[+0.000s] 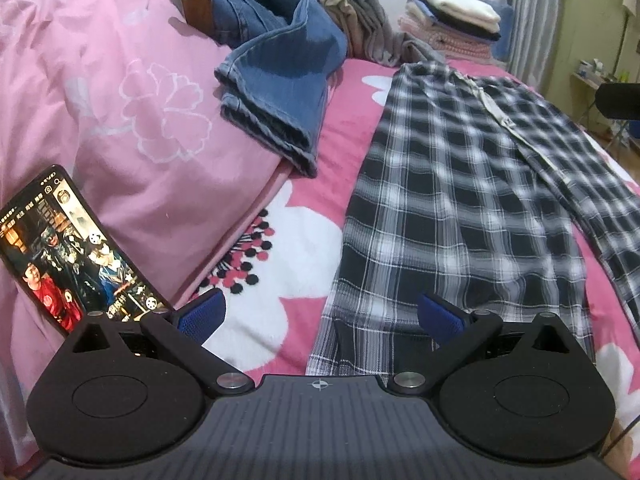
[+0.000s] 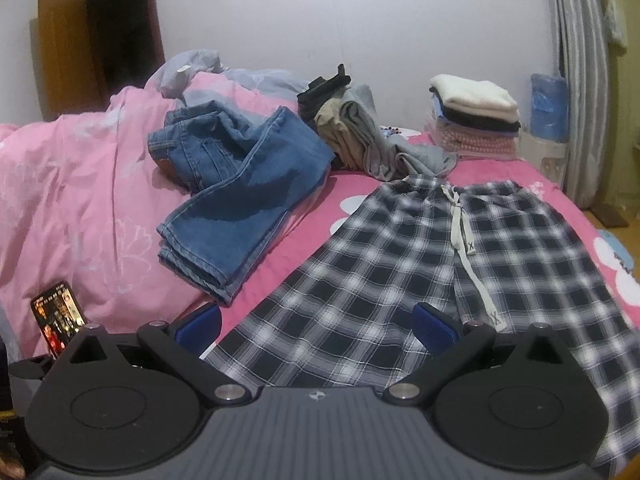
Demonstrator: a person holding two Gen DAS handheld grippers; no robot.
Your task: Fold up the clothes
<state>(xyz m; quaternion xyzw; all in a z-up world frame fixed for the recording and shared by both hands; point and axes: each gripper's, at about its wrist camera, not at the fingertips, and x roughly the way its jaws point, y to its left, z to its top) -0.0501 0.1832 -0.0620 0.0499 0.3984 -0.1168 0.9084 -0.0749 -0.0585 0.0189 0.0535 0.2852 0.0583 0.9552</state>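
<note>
While the plaid trousers (image 1: 460, 200) lie spread flat on the pink bed cover (image 1: 304, 240), no fold looks started, so the step in hand reads as the approach to a first grasp. Seen from the left wrist, the left gripper (image 1: 320, 312) stands released, its blue pads wide apart and holding nothing; the trouser hem lies just ahead, between the pads and toward the right one. A lit phone (image 1: 76, 256) leans ahead to the left, its screen text too small to read. Jeans (image 1: 276, 80) sit farther ahead with a brown waist patch, its writing illegible.

From the right wrist, the right gripper (image 2: 318, 322) is likewise released and empty, above the nearer trouser leg. A white drawstring (image 2: 468, 236) runs ahead to the right, each end marked "X". Folded clothes (image 2: 476, 116) are stacked far ahead. Next, I judge, each gripper must pinch an edge and carry one leg over the other.
</note>
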